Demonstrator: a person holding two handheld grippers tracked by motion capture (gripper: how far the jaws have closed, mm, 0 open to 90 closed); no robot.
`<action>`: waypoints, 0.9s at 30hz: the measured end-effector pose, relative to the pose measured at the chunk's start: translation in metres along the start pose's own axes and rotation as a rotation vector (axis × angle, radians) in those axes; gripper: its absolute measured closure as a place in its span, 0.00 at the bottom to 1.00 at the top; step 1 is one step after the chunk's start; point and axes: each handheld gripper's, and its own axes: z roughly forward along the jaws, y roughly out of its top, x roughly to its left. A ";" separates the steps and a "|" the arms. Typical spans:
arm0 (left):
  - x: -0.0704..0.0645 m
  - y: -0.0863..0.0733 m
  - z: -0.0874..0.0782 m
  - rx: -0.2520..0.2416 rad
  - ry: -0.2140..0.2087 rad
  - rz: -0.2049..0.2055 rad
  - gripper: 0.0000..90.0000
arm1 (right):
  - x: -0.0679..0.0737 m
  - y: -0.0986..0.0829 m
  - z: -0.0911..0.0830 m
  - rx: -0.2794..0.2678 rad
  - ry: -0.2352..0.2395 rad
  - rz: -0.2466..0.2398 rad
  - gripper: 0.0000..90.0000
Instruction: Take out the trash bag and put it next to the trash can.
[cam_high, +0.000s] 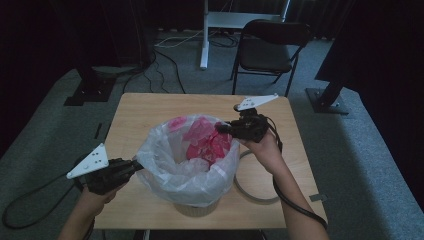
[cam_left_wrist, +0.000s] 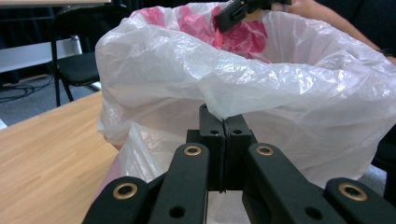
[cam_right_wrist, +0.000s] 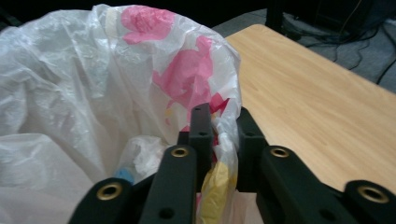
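Now both grippers, left (cam_high: 134, 166) and right (cam_high: 220, 127), are pinching opposite rim folds of the thin, slippery, easily torn plastic bag (cam_high: 187, 160) lining a bin near the table's (cam_high: 135, 107) front edge.

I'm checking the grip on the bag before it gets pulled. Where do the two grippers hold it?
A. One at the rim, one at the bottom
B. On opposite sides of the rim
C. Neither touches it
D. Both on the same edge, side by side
B: the left gripper is shut on the near-left rim of the bag, and the right gripper pinches the far-right rim.
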 end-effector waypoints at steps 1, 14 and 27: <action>0.001 0.003 0.000 -0.006 -0.010 -0.005 0.99 | 0.001 0.002 -0.001 -0.006 -0.006 -0.006 0.94; -0.002 0.062 0.002 -0.116 -0.035 0.029 0.99 | 0.019 0.048 -0.027 -0.103 0.049 -0.072 0.97; -0.005 0.057 0.040 -0.033 -0.050 -0.004 0.99 | 0.015 0.024 -0.002 -0.099 0.243 0.016 0.97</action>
